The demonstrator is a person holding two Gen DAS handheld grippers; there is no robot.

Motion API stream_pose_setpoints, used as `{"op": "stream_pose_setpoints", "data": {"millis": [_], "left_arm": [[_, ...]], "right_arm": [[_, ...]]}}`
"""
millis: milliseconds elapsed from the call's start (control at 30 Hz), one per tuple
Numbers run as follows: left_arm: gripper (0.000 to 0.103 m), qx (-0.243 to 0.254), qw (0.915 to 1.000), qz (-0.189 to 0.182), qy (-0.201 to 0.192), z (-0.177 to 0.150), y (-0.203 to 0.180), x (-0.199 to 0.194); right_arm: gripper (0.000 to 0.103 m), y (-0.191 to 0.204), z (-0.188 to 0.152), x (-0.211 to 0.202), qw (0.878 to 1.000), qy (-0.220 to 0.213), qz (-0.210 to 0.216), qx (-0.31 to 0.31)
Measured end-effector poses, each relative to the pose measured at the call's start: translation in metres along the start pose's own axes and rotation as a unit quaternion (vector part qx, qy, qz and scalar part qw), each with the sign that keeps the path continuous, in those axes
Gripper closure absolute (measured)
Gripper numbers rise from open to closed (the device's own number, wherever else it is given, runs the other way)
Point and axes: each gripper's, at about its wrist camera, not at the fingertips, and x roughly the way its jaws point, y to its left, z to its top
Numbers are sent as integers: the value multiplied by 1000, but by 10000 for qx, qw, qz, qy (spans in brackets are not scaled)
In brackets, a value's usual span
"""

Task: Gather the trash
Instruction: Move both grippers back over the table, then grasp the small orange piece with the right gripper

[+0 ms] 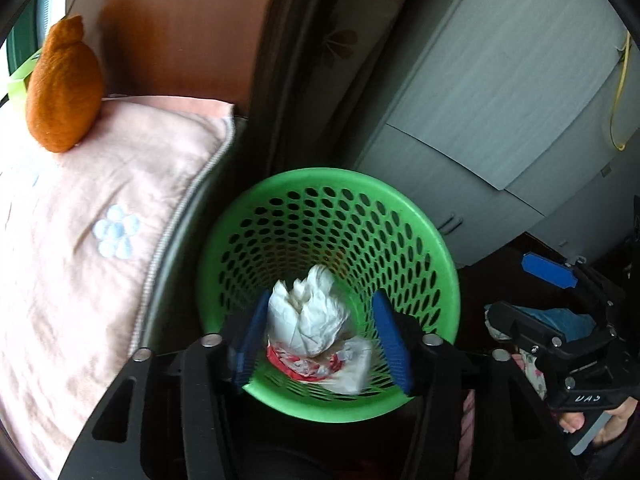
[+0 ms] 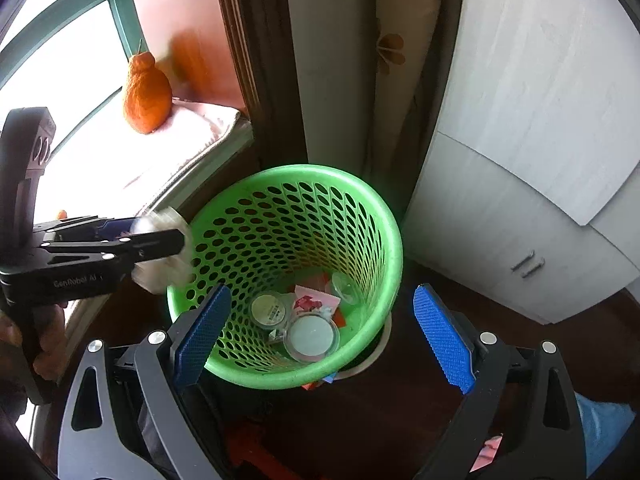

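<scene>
Left gripper (image 1: 320,328): blue pads (image 1: 252,336) set at a moderate gap. A crumpled white plastic wrapper (image 1: 312,320) with red print sits between them. In the left wrist view the left pad appears to touch the wrapper, while a gap shows beside the right pad. Whether the grip is firm cannot be told, since the wrapper edges are blurred. In the right wrist view the same gripper (image 2: 176,246) extends over the left rim of the green perforated basket (image 2: 384,240), with the wrapper (image 2: 168,268) at its tip. White lettering on its body reads "GenRobot AI".

Right gripper (image 2: 320,336): jaws spread wide, nothing between the pads (image 2: 444,340). It hangs above the near rim of the basket.

Basket contents, at the bottom: two round clear lids (image 2: 312,338) and pink and red paper scraps (image 2: 316,300).

Surroundings: a pink cushion (image 1: 80,240) with a flower motif lies left of the basket (image 1: 448,280). An orange plush fruit (image 1: 64,88) rests on its far edge. A grey cabinet (image 2: 520,160) stands right of the basket.
</scene>
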Motion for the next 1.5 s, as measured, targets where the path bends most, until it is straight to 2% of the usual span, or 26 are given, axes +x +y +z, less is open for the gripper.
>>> {"op": "stream_pose_setpoints", "data": {"millis": [100,367,533,733,1067,1333,1500], "left_arm": [[43,-22,9999,-168,-31,1,-5,0],[42,-40,9998,-15,-212,-3,-6,-21],[37,-181,9981,365,-458,-12,14,-52],[34,-536,9927,812,-710,-27,56,-89],[32,-1284,9730,1604,-1050,-66,146,-149],[31,-1920,9535,2083,-1026,-107,217,-182],[31,-2285,9426,2219,-1006,-131,252,-194]], "right_arm": [[11,-3,-3,0,10000,17,41,74],[11,4,-8,-3,9997,5,207,93],[11,23,-5,-1,9994,-16,353,-41],[11,56,3,1,9979,-28,606,-245],[11,120,24,5,9928,-62,935,-745],[11,173,41,14,9861,19,1278,-1062],[13,217,52,24,9794,94,1519,-1326]]}}
